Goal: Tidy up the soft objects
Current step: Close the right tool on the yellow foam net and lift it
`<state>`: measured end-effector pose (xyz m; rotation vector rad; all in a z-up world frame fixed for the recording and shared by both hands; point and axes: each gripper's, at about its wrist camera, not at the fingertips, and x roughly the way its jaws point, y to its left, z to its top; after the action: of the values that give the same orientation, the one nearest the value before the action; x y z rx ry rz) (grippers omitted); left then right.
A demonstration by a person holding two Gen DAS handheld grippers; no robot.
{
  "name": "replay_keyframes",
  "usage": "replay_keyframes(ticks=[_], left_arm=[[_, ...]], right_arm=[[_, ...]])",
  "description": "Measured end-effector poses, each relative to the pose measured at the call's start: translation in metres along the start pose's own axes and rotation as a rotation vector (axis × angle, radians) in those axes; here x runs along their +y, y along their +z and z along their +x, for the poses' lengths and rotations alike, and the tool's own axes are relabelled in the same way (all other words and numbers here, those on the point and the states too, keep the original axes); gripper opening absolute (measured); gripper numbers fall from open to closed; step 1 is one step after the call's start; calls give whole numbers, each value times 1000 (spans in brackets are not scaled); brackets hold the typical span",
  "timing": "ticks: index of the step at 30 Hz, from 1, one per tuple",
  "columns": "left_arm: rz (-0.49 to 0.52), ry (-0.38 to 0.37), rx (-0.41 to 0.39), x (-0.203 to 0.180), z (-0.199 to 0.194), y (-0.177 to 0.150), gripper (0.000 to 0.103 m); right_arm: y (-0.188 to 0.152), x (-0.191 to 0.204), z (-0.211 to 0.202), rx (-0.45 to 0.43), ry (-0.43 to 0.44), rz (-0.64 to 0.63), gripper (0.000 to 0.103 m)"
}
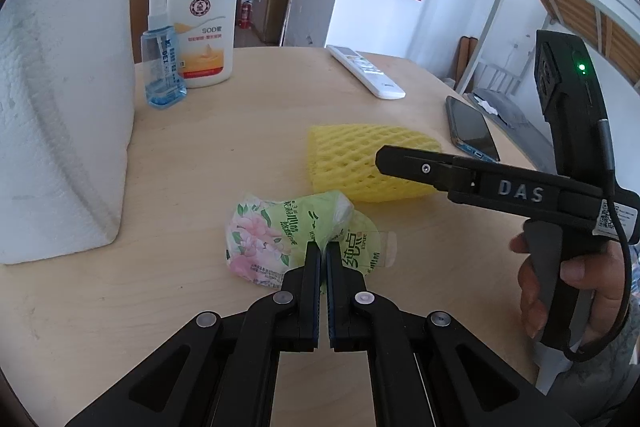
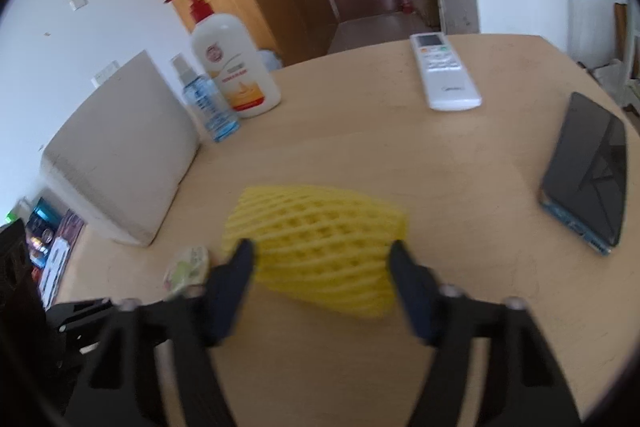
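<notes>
Yellow foam fruit net (image 2: 320,247), a soft lattice sleeve lying on the wooden table (image 2: 460,167) with its long axis crosswise, sits between the right gripper (image 2: 322,261) fingers, spread at either end, contact uncertain. Beside it, the left gripper (image 1: 323,255), pressed together, pinches a crinkly green floral tissue packet (image 1: 280,231).

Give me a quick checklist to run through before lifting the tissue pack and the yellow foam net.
1. Left tongs shut on tissue pack: ok.
2. Right tongs straddle foam net: ok.
3. Right pads pressing the net: cannot tell, picture blurred.
4. Phone apart from the net: ok.
5. Paper towel roll apart from the tissue pack: ok.
</notes>
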<state>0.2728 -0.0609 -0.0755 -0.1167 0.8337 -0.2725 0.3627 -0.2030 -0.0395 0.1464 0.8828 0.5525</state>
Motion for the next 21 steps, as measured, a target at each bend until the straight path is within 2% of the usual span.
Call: replay_keyframes(ticks=[1, 2, 7, 21], left_arm=[[1, -2, -2, 0, -1, 0, 2], [2, -1, -4, -1, -1, 0, 2], [7, 0, -13, -2, -3, -1, 2], [19, 17, -86, -7, -36, 4, 2]], right_arm=[[-1, 0, 2, 8, 1, -3, 40], [-2, 2, 5, 27, -18, -21, 20], [-4, 10, 7, 32, -6, -57, 14], [-4, 27, -35, -97, 32, -78, 14]])
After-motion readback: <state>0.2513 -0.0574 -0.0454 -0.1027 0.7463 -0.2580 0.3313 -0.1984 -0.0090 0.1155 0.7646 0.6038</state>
